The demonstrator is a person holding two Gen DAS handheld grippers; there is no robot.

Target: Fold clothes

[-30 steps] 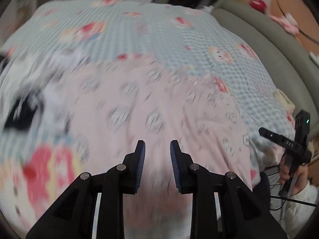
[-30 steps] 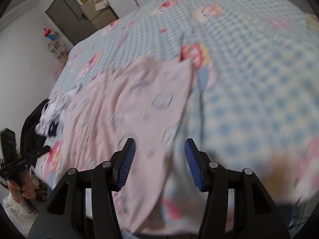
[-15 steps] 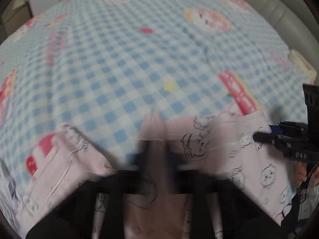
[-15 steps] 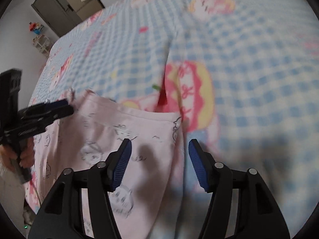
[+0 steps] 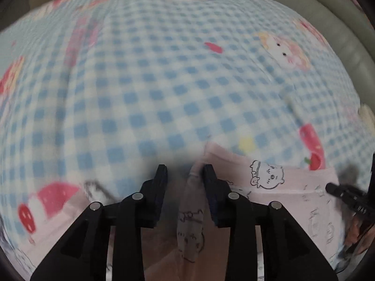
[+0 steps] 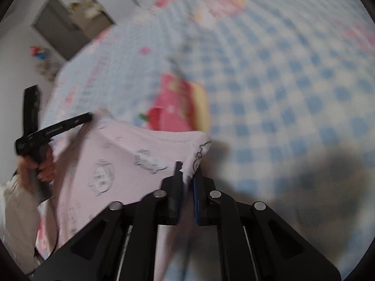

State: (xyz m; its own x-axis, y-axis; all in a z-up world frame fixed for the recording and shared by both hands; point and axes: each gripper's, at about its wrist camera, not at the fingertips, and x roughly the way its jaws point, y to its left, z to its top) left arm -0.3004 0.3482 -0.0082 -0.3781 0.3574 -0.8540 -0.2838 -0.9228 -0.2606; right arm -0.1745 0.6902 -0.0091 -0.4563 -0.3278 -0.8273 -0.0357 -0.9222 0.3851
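Note:
A pink garment (image 5: 269,182) with small cartoon prints lies on the blue-check bed cover (image 5: 164,82), its far edge just ahead of both grippers. My left gripper (image 5: 185,175) is low over that edge and its jaws are opening. A fold of the pink cloth stands between them, leaning on the right finger, and is not pinched. My right gripper (image 6: 187,174) is closing on the garment's (image 6: 121,154) right corner, and the cloth is squeezed in the narrow gap. Each wrist view shows the other gripper at its side, the right gripper (image 5: 332,189) and the left gripper (image 6: 88,117).
The checked cover with red and yellow cartoon patches stretches far ahead. A grey-green padded edge (image 5: 339,23) curves along the bed's right side. A dark door (image 6: 63,30) and a white wall stand beyond the bed. A hand (image 6: 39,166) and white sleeve (image 6: 14,210) hold the left tool.
Both grippers have travelled forward and down over the bed, bringing pink cloth along. The left jaws have come apart since the blurred earlier frame. The right jaws have narrowed from wide onto the corner.

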